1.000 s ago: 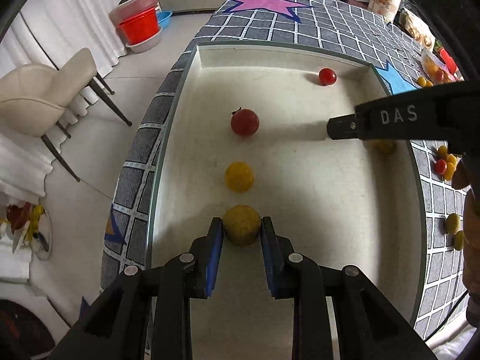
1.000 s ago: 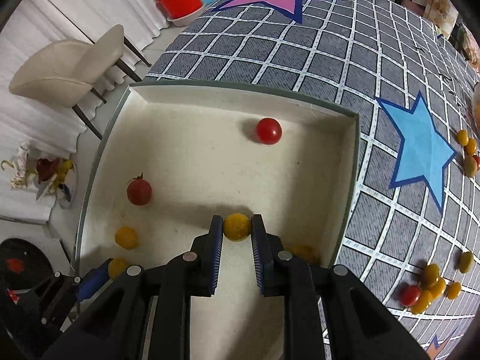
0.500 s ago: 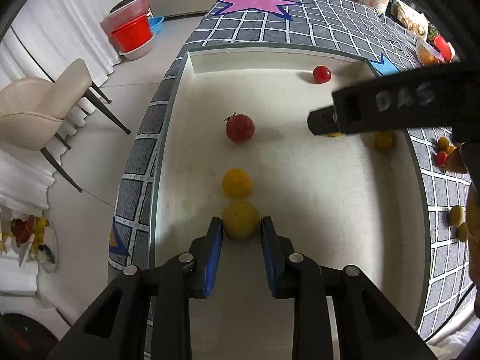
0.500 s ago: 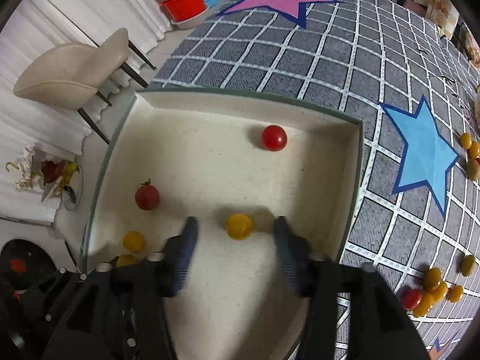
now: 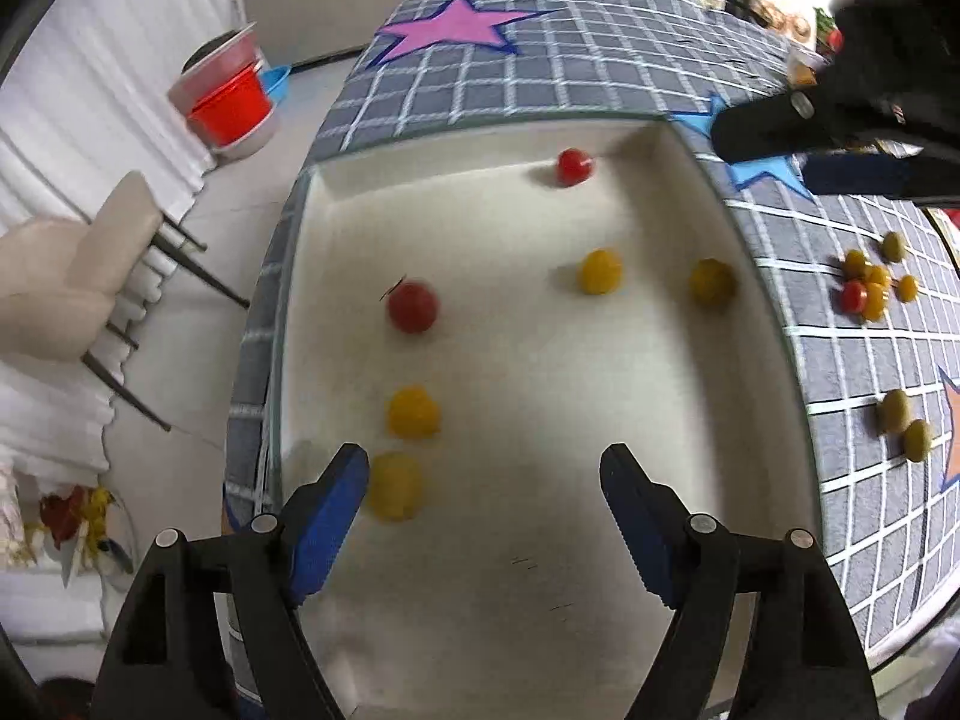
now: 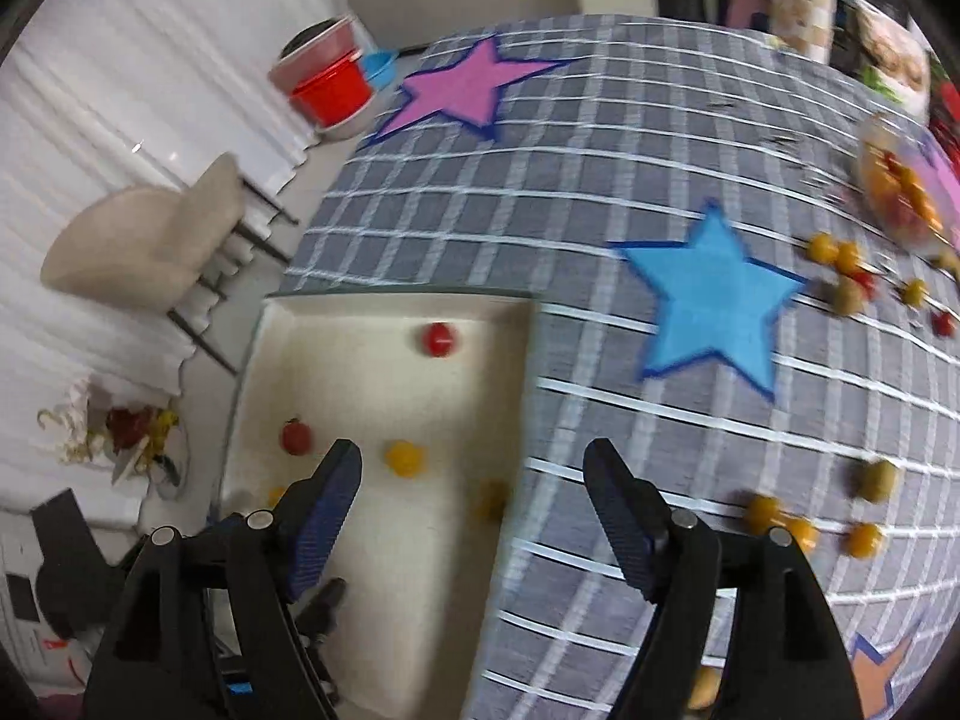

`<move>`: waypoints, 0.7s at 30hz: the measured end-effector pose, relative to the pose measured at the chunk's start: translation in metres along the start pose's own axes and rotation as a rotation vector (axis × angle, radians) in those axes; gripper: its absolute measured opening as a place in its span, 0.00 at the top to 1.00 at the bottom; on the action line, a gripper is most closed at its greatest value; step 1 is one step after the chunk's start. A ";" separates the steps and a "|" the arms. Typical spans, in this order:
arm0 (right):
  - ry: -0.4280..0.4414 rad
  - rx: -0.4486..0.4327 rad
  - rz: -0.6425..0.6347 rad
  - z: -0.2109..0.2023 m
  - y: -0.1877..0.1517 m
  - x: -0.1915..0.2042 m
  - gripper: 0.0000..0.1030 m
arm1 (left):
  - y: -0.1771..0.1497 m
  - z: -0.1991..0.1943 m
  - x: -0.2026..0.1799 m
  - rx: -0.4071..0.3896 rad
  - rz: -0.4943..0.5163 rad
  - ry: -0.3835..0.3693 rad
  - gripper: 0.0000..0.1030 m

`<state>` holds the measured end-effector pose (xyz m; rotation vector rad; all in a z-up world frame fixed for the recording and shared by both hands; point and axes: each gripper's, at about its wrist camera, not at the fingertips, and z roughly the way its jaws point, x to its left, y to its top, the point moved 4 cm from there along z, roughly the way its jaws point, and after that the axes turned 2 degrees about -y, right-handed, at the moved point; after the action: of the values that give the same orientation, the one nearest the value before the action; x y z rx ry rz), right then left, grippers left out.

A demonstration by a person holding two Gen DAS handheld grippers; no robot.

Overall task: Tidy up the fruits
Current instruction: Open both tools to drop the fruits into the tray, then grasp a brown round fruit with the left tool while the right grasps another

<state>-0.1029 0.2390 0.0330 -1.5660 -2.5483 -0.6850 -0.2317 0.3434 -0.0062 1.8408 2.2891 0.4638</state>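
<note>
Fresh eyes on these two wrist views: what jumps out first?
The white tray at the table's near-left corner, with two red and four yellow small fruits scattered on its floor. Then the grey grid tablecloth with its pink star and blue star, and loose fruits lying right of the tray. Both tools, left tool and right tool, gape open, empty.
</note>
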 end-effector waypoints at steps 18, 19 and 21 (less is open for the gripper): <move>-0.258 -0.023 0.317 -0.049 -0.049 -0.192 0.23 | 0.129 -0.015 -0.131 -0.086 0.165 -0.137 0.22; -0.257 -0.025 0.321 -0.050 -0.050 -0.196 0.23 | 0.135 -0.012 -0.137 -0.083 0.166 -0.146 0.22; -0.253 -0.026 0.333 -0.048 -0.049 -0.203 0.23 | 0.149 -0.003 -0.153 -0.072 0.165 -0.170 0.22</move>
<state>-0.0568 0.0324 0.0014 -2.1389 -2.3484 -0.5112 -0.0607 0.2231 0.0378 1.9608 1.9956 0.3901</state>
